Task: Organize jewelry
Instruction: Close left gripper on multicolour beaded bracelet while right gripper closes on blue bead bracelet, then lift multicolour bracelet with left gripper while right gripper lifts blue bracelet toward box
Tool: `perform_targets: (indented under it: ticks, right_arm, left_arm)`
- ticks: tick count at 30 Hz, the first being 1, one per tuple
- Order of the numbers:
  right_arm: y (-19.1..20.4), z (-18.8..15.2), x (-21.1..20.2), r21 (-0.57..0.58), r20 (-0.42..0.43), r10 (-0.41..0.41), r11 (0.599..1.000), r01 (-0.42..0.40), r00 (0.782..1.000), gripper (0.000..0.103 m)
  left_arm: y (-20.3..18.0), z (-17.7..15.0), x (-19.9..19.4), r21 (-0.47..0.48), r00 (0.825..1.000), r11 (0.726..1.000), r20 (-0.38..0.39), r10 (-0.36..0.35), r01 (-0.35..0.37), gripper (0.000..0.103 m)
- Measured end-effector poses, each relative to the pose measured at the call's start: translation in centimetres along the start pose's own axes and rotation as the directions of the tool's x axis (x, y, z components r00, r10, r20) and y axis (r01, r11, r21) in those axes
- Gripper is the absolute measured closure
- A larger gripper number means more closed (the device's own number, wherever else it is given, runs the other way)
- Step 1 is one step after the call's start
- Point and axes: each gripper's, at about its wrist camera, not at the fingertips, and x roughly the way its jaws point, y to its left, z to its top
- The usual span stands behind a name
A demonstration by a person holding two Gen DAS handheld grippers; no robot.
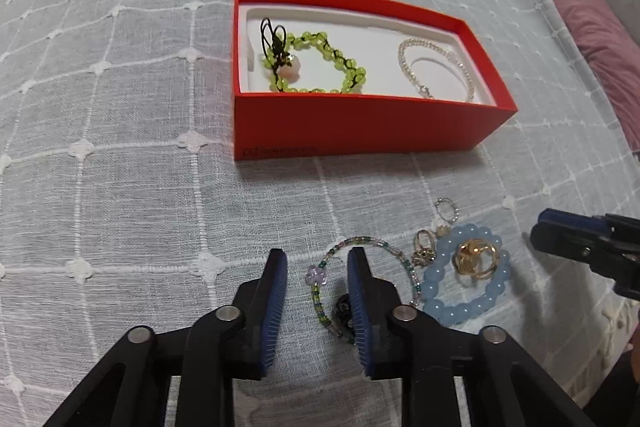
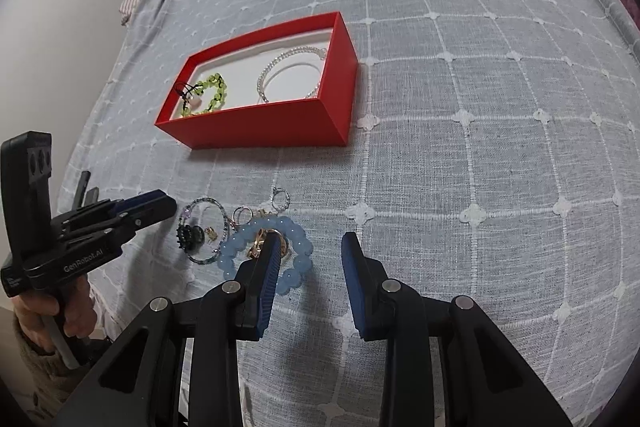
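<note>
A red box (image 1: pixel 360 127) (image 2: pixel 260 127) with a white liner holds a green bead bracelet (image 1: pixel 320 63) (image 2: pixel 208 93) and a pearl bracelet (image 1: pixel 436 67) (image 2: pixel 288 75). On the cloth lie a thin seed-bead bracelet (image 1: pixel 320 291) (image 2: pixel 200 227), a dark brooch (image 2: pixel 190 235), a pale blue bead bracelet (image 1: pixel 460 303) (image 2: pixel 296 231), gold rings (image 1: pixel 476 255) and a small silver ring (image 1: pixel 446 211) (image 2: pixel 280 201). My left gripper (image 1: pixel 318 259) (image 2: pixel 160 205) is open over the seed-bead bracelet. My right gripper (image 2: pixel 310 241) (image 1: pixel 560 231) is open and empty beside the blue bracelet.
A grey cloth with a white grid (image 1: pixel 120 107) (image 2: pixel 480 107) covers the bed. A purple pillow (image 1: pixel 600 39) lies at the right edge. A striped sheet and wall (image 2: pixel 60 7) are at the far left.
</note>
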Motion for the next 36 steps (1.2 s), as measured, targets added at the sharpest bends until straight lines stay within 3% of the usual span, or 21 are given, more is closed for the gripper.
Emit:
perform_targets:
  ticks: [15,17,20,27,31,36]
  right_arm:
    - [0.5,-0.3,1.6,-0.028,-0.037,-0.027,0.999,0.026,0.999,0.071]
    - [0.9,-0.5,2.1,-0.043,-0.050,-0.028,0.999,0.026,0.998,0.074]
    - [1.5,-0.7,2.7,-0.070,-0.063,-0.032,0.997,0.027,0.997,0.078]
    - [2.0,-0.9,3.5,-0.104,-0.059,-0.072,0.992,0.065,0.996,0.080]
    - [2.7,-0.9,3.8,-0.137,-0.044,-0.104,0.986,0.097,0.994,0.091]
    - [2.4,-0.6,2.9,-0.124,-0.024,-0.066,0.990,0.062,0.998,0.091]
  left_arm:
    - [-0.5,-0.2,2.3,0.012,0.998,0.999,-0.042,0.040,-0.040,0.079]
    - [-0.7,-0.2,2.4,0.013,0.998,0.999,-0.039,0.048,-0.047,0.080]
    - [-1.0,-0.3,2.4,0.018,0.998,0.999,-0.037,0.051,-0.050,0.096]
    - [-1.3,-0.3,2.6,0.020,0.999,0.999,-0.030,0.044,-0.043,0.096]
    - [-0.9,-0.2,2.7,-0.017,0.999,1.000,-0.031,0.016,-0.017,0.096]
    - [-1.1,-0.3,1.7,-0.007,1.000,1.000,-0.001,0.009,-0.009,0.096]
